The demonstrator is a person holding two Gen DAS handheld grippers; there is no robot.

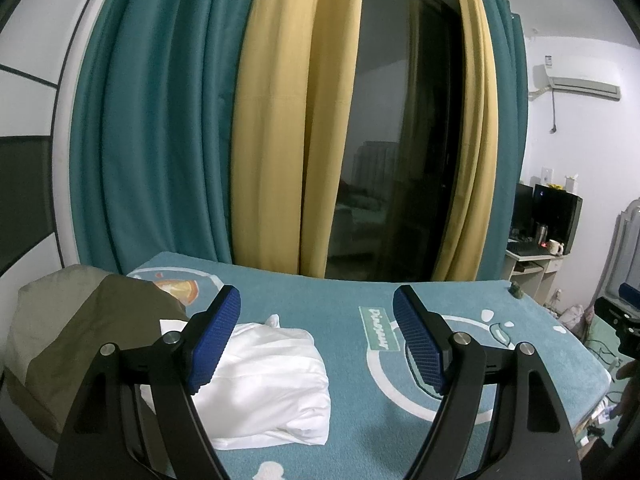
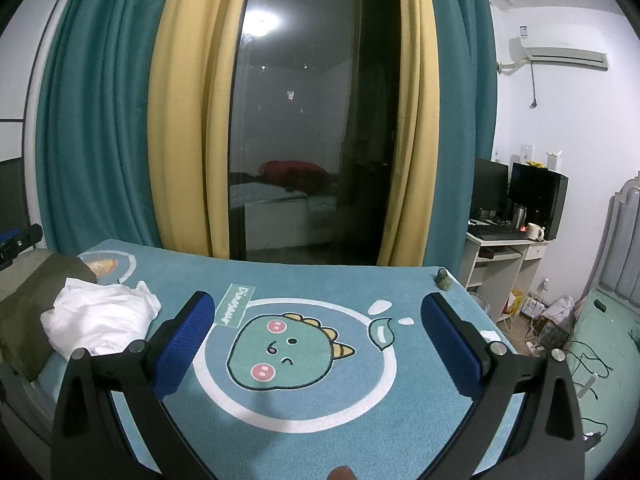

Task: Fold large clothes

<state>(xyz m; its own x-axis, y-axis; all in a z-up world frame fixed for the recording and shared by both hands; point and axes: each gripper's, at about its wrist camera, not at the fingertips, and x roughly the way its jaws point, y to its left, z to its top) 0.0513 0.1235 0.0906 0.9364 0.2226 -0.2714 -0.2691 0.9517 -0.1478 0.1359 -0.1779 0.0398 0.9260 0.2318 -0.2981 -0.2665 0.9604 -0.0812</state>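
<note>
A folded white garment lies on the teal dinosaur mat, partly resting on an olive and beige garment at the mat's left end. My left gripper hovers open above the white garment's right side, nothing between its blue pads. In the right wrist view the white garment and the olive garment sit at the far left. My right gripper is open over the dinosaur print, holding nothing. The right gripper's body shows at the left wrist view's right edge.
A small green figurine stands on the mat's far right corner. Teal and yellow curtains and a dark glass door stand behind the table. A desk with monitors and a mug is at right; cables lie on the floor.
</note>
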